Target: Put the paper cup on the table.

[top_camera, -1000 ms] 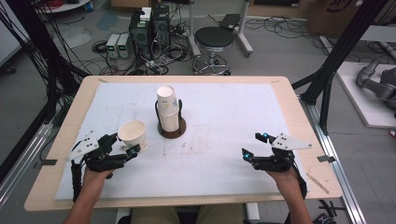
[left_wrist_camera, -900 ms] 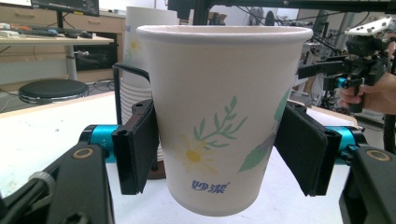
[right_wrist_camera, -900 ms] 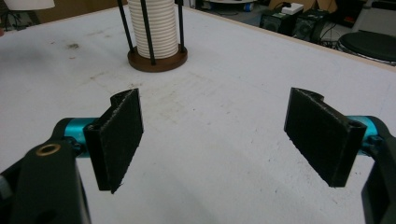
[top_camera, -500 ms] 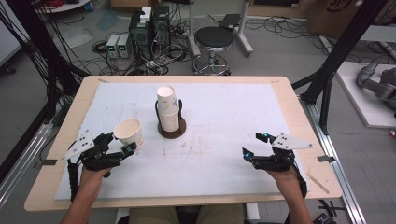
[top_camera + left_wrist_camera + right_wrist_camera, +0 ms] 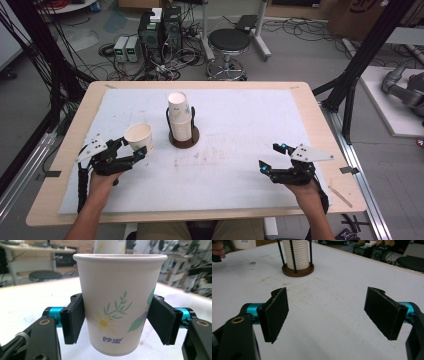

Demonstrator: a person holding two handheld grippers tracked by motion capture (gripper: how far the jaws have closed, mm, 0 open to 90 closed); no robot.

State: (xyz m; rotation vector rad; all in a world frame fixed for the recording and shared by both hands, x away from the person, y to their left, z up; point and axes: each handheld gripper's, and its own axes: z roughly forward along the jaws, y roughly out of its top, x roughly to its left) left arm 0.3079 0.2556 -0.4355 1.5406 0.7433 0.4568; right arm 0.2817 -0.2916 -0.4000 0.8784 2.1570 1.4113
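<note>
Left gripper view: paper cup (image 5: 120,302) carries blue Chinese characters low on its wall, under a printed yellow daisy with green sprigs and leaves. Cup white, rolled rim, upright, undented. Left gripper (image 5: 117,320) jaws clamped on the cup's two sides, below mid-height. High view: cup (image 5: 138,136) held just left of the cup stack (image 5: 180,116) in its brown-based holder (image 5: 183,139). Right gripper (image 5: 272,156) well right of holder, jaws wide apart, holding nothing.

Both grippers, left gripper (image 5: 131,151) and right gripper (image 5: 270,159), are black, with flat black jaws, teal pivots, brass rivets and grey three-cornered top plates.
</note>
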